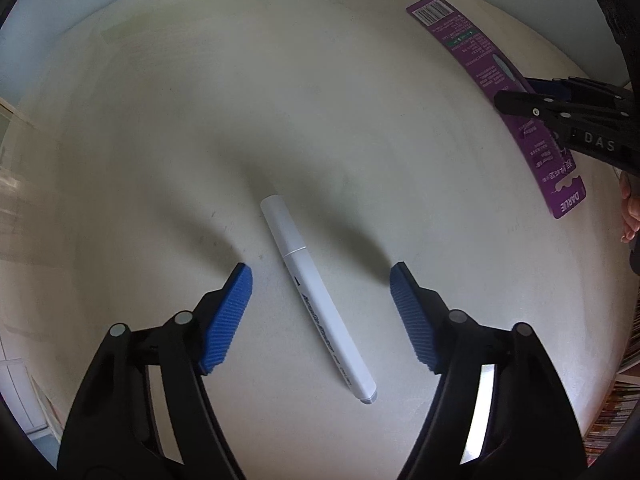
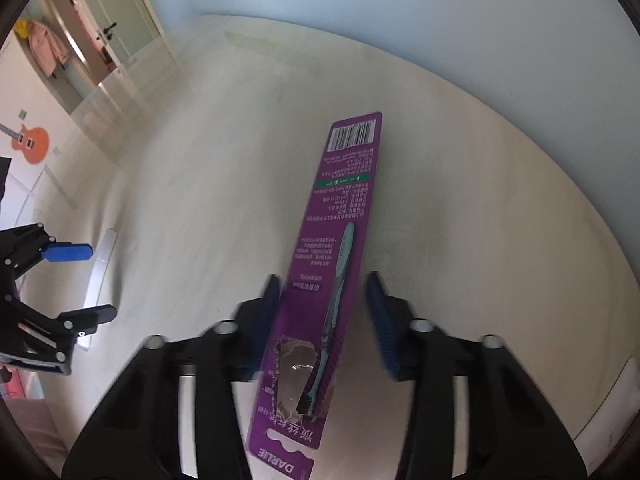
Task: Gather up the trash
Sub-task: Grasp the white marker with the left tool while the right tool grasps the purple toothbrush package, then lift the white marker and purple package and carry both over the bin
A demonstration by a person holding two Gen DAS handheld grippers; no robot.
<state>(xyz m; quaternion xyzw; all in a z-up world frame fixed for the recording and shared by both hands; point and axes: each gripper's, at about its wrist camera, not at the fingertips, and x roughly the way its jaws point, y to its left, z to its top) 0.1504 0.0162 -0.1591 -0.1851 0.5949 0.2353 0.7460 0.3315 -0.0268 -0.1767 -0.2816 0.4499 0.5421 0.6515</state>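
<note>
While both jaws stand apart, nothing is clamped.
Left gripper (image 1: 320, 280) straddles white marker (image 1: 316, 300); right gripper (image 2: 324, 300) straddles purple toothbrush package (image 2: 320, 280) at twelve o'clock on bench (image 2: 480, 240).

A home: door (image 2: 120, 36), hung coat (image 2: 44, 46), guitar decal (image 2: 30, 144)

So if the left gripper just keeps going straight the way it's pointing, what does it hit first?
Most likely the white marker, which lies on the table between the left gripper's spread fingers, touching neither pad. The tips look close to the tabletop, so they may meet it about as soon; depth is unclear.
</note>
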